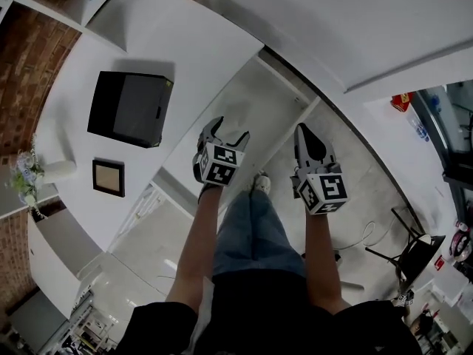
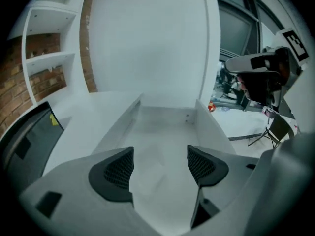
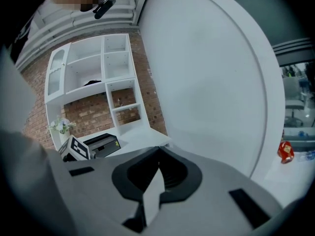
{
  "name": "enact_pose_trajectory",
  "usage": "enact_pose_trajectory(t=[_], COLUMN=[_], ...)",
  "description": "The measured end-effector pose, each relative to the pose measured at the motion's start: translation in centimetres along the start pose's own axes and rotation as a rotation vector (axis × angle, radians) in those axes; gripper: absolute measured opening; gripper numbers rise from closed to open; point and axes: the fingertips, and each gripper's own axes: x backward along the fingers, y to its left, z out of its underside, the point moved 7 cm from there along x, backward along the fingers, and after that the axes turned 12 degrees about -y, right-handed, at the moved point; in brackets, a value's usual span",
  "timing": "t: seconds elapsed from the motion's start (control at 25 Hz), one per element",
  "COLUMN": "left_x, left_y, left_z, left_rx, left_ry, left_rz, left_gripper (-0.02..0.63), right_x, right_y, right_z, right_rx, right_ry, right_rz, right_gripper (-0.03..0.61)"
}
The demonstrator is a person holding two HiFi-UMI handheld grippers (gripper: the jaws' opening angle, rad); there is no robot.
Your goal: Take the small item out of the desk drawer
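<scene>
L tongs (image 1: 229,129) (image 2: 160,163) are spread apart w/ nothing btwn them, aimed into the open drawer (image 1: 255,98) (image 2: 162,124) of the white table (image 1: 81,72). Its inside looks plain white; I can't make out the small item in any view. R tongs (image 1: 305,129) (image 3: 158,154) are pressed together just beside the drawer.

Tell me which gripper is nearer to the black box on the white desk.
Left. The left gripper is just to the right of the black box, by the edge of the desk. The right gripper is farther right, beyond the left one.
</scene>
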Motion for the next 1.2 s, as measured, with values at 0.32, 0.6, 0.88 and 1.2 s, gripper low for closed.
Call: enact_pose_trajectory(t=[0.32,0.6,0.88,1.2], left_x=[-4.1,-5.7,-6.4,-6.1], left_y=[1.7,2.7,3.0,2.8], left_z=[4.6,7.0,7.6,7.2], left_rx=[0.227,0.436,0.46,0.443], left_ry=[0.134,0.186,0.21,0.198], left_rz=[-0.167,-0.22,-0.232,-0.202], left_gripper=[0.318,0.321,0.306,0.29], right_x=[-1.0,-2.0,-2.3,-1.9], right_y=[-1.4,-1.7,-1.7,-1.5], right_z=[2.7,4.2,4.6,4.5], right_rx=[-0.028,-0.046,-0.05,-0.049], right_ry=[0.054,0.084,0.096,0.091], right_rz=[0.011,0.01,0.006,0.016], right_gripper=[-0.002,-0.002,-0.002,-0.002])
